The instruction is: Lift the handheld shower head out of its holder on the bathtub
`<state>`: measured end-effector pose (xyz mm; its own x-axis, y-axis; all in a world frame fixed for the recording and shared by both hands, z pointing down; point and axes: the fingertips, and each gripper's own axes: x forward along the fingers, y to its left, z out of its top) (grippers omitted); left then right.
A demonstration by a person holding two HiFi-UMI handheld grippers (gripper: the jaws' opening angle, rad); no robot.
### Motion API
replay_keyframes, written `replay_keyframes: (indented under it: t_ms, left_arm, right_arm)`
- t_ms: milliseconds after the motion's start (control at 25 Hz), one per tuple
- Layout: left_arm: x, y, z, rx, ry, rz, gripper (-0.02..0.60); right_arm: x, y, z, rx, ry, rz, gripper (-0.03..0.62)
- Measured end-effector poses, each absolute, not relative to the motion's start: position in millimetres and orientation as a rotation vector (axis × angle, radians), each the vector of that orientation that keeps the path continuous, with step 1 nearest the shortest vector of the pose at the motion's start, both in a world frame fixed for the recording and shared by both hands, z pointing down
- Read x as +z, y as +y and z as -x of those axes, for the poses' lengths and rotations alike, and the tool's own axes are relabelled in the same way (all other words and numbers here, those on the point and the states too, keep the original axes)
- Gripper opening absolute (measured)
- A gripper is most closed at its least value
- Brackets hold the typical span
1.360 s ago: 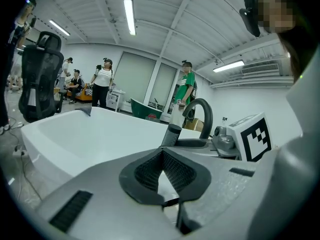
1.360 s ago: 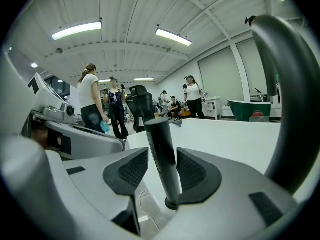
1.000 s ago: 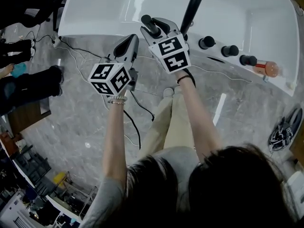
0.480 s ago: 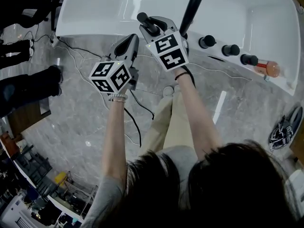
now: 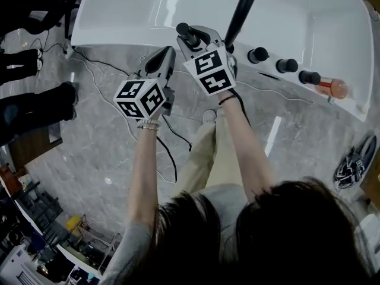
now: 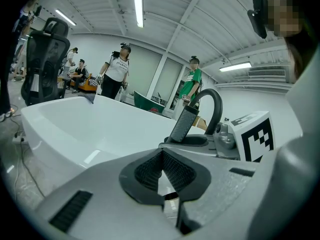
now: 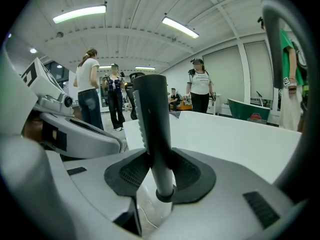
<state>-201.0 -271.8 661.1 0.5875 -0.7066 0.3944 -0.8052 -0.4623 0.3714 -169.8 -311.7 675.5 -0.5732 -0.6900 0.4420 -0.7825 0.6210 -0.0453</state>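
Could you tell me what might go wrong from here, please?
On the right tool the jaws have just been closing around the shower head handle, low down; a loose grip could let it slip or tip. The black spout arches close by, so the handle may knock it going up.

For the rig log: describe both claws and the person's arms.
The left claw and right claw are grey shells with black ribbed pads. Each carries a white cube with black square markers. Grey short-sleeved top; beaded bracelet, black wristband.

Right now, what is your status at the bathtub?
Left gripper shut, empty. Right gripper has just been closing on shower head, upright at bathtub rim. Black faucet close beside.
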Motion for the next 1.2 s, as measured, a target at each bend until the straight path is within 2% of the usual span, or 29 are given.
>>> replay_keyframes:
  t_ms: [1200]
  left_arm:
    - [548, -246, 186, 0.108, -1.195, -2.374, 0.005]
  right_arm:
    - [543, -275, 153, 0.338, -2.561, -1.25, 0.133]
